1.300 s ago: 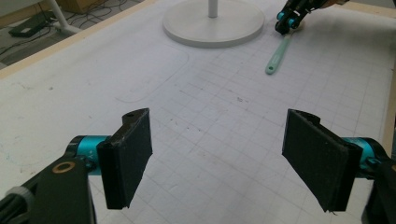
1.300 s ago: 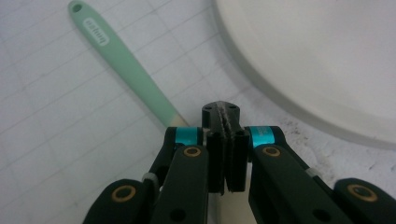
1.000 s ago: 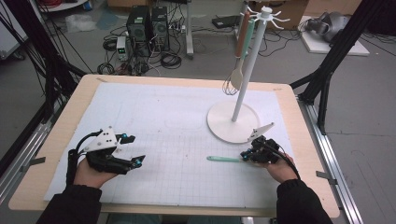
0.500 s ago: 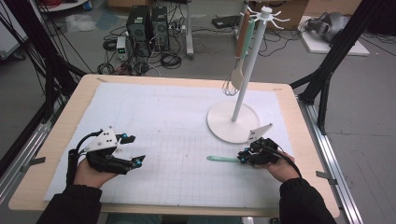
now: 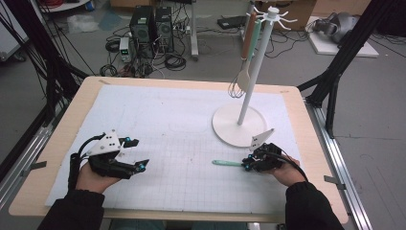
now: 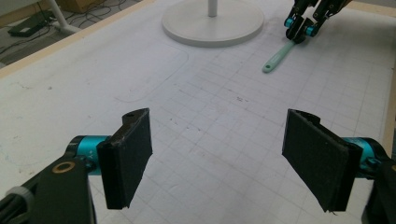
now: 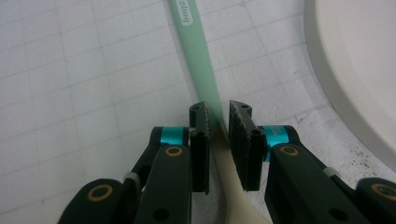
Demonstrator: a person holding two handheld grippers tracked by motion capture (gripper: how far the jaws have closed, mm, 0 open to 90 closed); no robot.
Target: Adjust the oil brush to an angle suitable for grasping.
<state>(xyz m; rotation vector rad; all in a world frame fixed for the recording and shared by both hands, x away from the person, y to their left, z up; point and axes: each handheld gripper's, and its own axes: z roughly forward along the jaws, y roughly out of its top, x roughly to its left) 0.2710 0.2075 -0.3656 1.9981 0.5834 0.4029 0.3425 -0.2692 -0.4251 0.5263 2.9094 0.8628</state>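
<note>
High view, right hand-held gripper [image 5: 249, 164]: low on the table [image 5: 158, 124], just in front of the stand [image 5: 238, 127] base, jaws set around the near end of the mint-handled utensil [image 5: 227, 163].
High view, utensil: lies flat on the gridded mat, handle pointing left, apart from the stand base.
High view, left hand-held gripper [image 5: 135, 153]: rests at the left of the table, well apart from the utensil, jaws spread, nothing between them.
High view, stand: a whisk [image 5: 236, 88] and a spatula [image 5: 246, 72] hang from its hooks.
Left gripper view, own jaws: wide apart over bare mat.
Left gripper view, far side: the right hand-held gripper [image 6: 299, 29] at the utensil [image 6: 279, 57], the stand [image 6: 212, 21] base beside it.
Right gripper view, jaws: the hand-held gripper [image 7: 219, 122] has just been easing slightly open; a narrow slot, with the utensil [image 7: 198, 60] running through it where mint handle meets cream head. A thin gap shows at both pads, so the pinch looks loose at best.
Risk, slip: lifted like this, the utensil could slide out or pivot, because the hold sits at the neck and the long handle overhangs.
Risk, knock: swinging that handle up toward the hooks could hit the pole or the hanging whisk.
</note>
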